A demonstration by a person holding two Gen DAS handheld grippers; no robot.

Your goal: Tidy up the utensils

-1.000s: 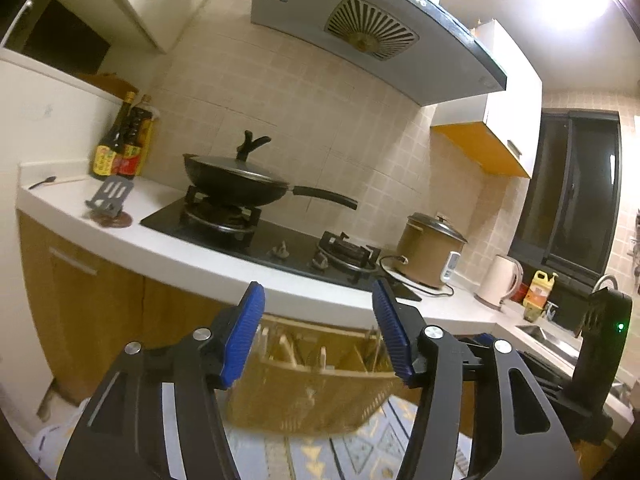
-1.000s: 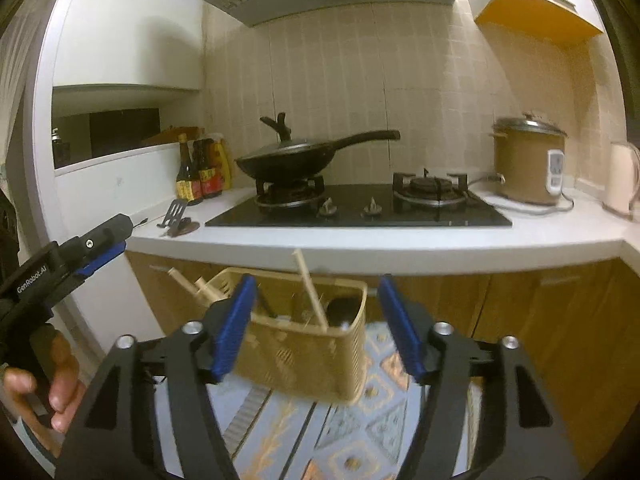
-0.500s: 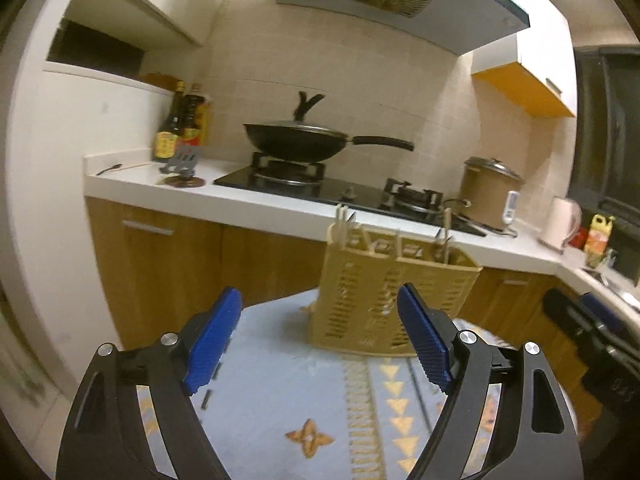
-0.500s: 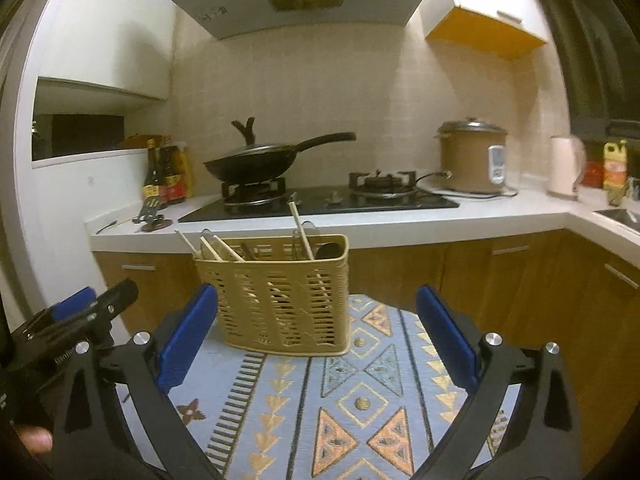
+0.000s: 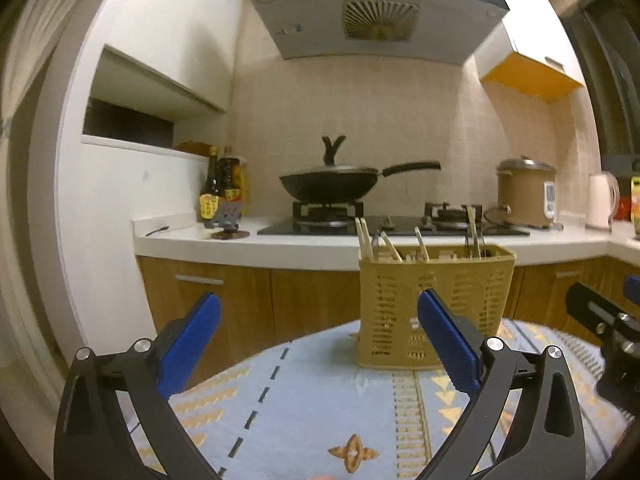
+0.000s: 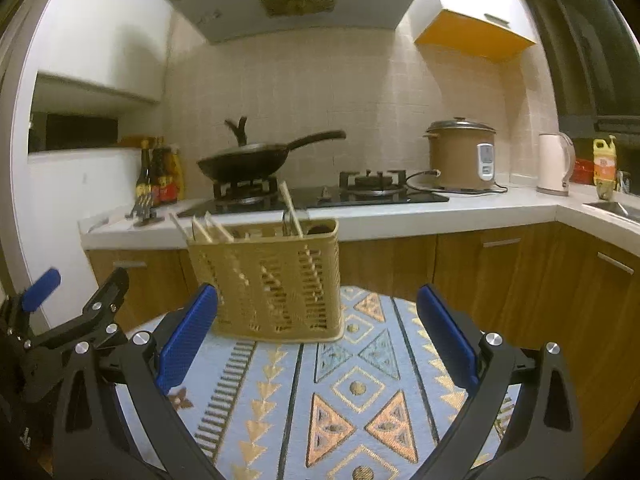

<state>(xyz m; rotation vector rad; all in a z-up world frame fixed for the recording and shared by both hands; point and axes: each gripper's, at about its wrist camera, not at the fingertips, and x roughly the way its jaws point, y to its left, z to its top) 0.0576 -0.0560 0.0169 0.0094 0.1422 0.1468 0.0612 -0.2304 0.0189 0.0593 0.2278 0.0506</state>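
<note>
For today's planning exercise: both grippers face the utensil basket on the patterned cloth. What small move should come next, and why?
Probably ease the right gripper forward toward the chopsticks sticking out of the basket. Its jaws stand wide and empty, the basket sits upright just ahead, and nothing is held yet. The left gripper is opening, also empty.

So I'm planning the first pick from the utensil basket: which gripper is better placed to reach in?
Probably the right gripper: the basket sits nearly centred ahead of its open jaws. For the left gripper, whose jaws are opening on nothing, the basket stands off to the right.
</note>
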